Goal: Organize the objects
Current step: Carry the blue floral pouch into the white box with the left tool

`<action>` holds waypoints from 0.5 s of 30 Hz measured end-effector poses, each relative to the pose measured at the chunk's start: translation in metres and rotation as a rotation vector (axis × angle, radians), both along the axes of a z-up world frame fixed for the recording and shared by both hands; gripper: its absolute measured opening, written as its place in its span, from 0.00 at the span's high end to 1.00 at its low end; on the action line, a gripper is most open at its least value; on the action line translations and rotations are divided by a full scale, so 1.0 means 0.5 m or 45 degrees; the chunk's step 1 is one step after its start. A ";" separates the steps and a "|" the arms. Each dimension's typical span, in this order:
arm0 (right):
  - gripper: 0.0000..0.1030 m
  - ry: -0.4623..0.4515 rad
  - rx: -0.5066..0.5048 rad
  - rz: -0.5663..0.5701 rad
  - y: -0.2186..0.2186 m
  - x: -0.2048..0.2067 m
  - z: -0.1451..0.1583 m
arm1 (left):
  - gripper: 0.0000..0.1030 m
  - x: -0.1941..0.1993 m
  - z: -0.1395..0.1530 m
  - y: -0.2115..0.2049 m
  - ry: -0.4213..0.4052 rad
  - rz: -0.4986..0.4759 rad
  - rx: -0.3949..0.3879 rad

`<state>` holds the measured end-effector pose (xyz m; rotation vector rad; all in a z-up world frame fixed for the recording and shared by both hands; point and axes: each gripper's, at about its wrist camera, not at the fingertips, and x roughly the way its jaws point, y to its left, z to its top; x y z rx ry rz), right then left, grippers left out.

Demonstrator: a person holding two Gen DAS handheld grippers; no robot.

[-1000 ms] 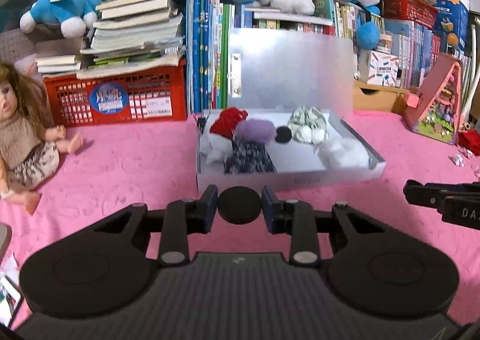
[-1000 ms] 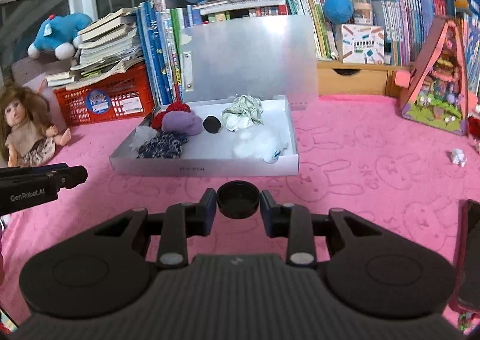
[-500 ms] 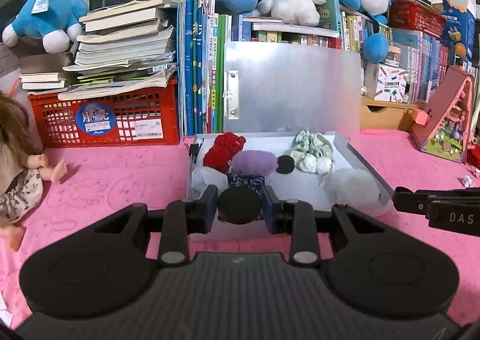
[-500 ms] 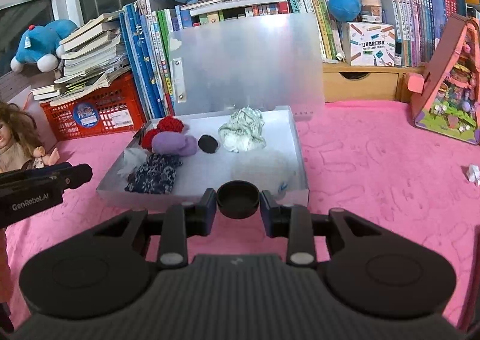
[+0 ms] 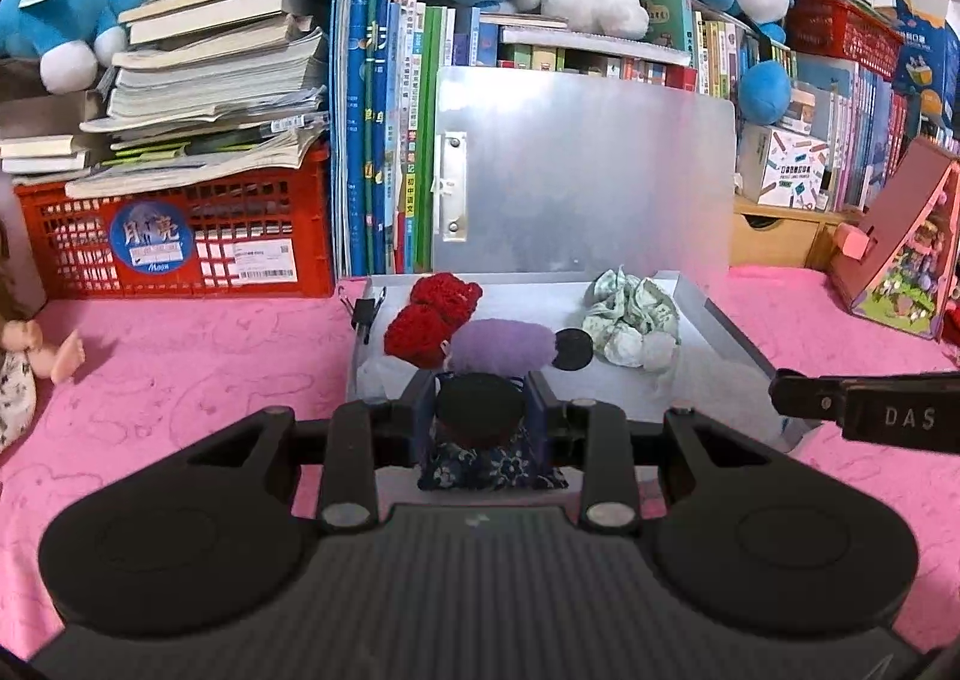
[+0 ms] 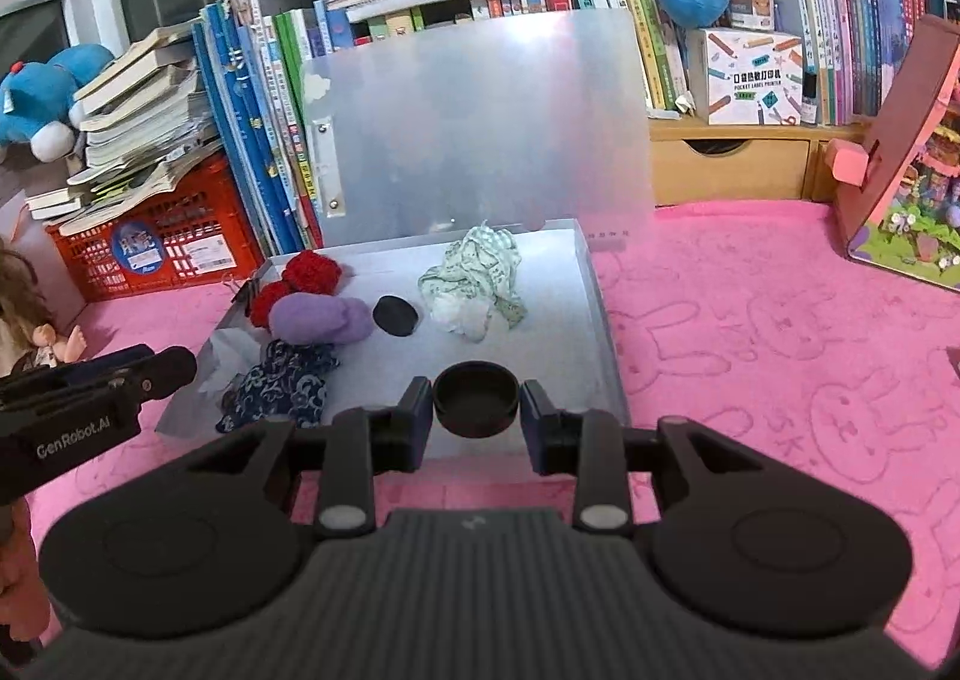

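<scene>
Each tool holds a small round black cap. The left tool (image 5: pixel 480 410) is clamped on a cap (image 5: pixel 479 409), and the right tool (image 6: pixel 476 407) is clamped on another cap (image 6: pixel 476 397) with its hollow side up.

The open grey box (image 6: pixel 591 284) lies straight ahead of both tools, on the pink worktop (image 6: pixel 780 332). Its clear lid (image 6: pixel 480 128) stands up at the far side. Both caps hang just past the near edge of the box, so the box floor is right below and in front of them.

Inside the box, a third black cap (image 6: pixel 394 317) lies a bit ahead of the right tool and to its left. The blue flowery cloth (image 5: pixel 492 464) sits right under the left tool. The purple bundle (image 5: pixel 501 345) and the red woolly thing (image 5: pixel 433 317) are just beyond it. The green and white cloth (image 6: pixel 480 284) is ahead of the right tool.

The right tool has bare box floor under its cap, so it looks like the easier one to set down first. The left tool may need to move past the cloth to find a bare spot.
</scene>
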<state>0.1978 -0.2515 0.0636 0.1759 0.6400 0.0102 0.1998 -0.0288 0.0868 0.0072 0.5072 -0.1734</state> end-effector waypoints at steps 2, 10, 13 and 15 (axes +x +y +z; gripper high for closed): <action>0.65 0.008 -0.009 -0.003 0.000 0.012 -0.003 | 0.64 0.010 -0.003 -0.001 0.001 -0.010 0.003; 0.64 0.009 -0.056 0.014 0.012 0.051 -0.007 | 0.64 0.057 -0.012 -0.011 0.012 -0.014 0.003; 0.64 0.009 -0.074 0.027 0.019 0.063 -0.009 | 0.64 0.076 -0.018 -0.016 0.019 0.002 0.016; 0.64 0.012 -0.085 0.033 0.024 0.071 -0.011 | 0.64 0.086 -0.023 -0.019 0.031 0.008 0.021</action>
